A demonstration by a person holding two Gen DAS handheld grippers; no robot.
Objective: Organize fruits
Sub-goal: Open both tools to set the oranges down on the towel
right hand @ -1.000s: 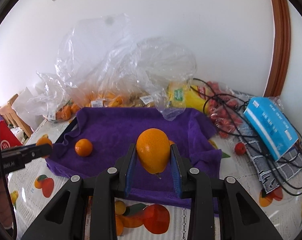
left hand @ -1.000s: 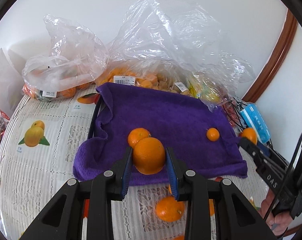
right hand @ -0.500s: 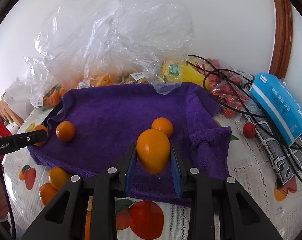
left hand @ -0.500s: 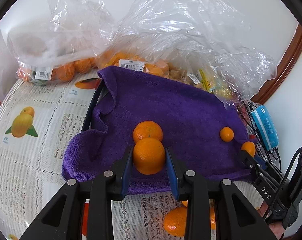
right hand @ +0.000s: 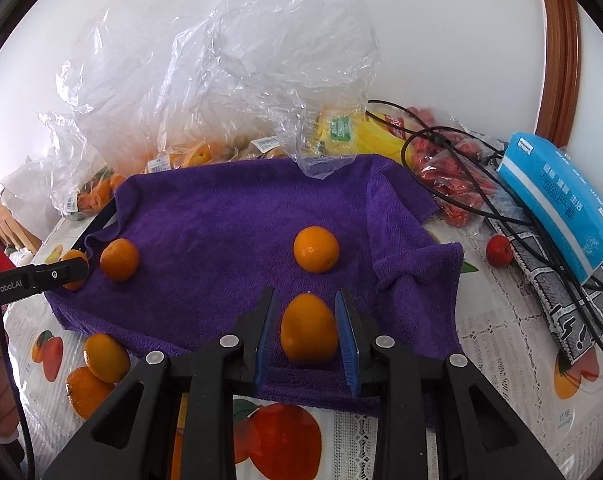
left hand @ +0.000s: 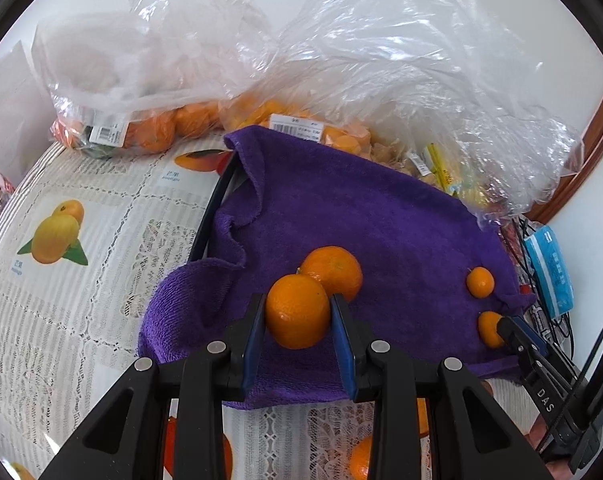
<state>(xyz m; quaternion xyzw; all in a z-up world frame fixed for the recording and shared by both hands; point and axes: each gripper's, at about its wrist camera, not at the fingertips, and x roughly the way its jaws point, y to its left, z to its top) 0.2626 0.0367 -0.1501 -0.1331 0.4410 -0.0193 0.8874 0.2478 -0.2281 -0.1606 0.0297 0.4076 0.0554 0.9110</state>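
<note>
My left gripper [left hand: 299, 299] is shut on an orange [left hand: 297, 314], low over the near-left part of the purple towel [left hand: 361, 208] and touching a second orange [left hand: 335, 270] behind it. In the right wrist view an egg-shaped orange [right hand: 309, 330] rests on the towel [right hand: 221, 220] between the fingers of my right gripper [right hand: 304, 292]. Its jaws are closing, and a thin gap shows beside the left pad. Two more oranges [right hand: 316, 249] [right hand: 119, 254] lie on the towel.
Clear plastic bags [left hand: 381, 60] of fruit crowd the towel's far edge. A blue tissue pack [right hand: 561, 204], black cables [right hand: 461, 148], a bag of red fruit [right hand: 453, 176] and a loose red fruit [right hand: 499, 250] lie to the right. Two oranges [right hand: 106, 354] [right hand: 86, 392] sit on the tablecloth at near left.
Both grippers have come down to the towel. The left still grips its orange, now against another one. The right's orange has sunk lower between the fingers onto the towel.
</note>
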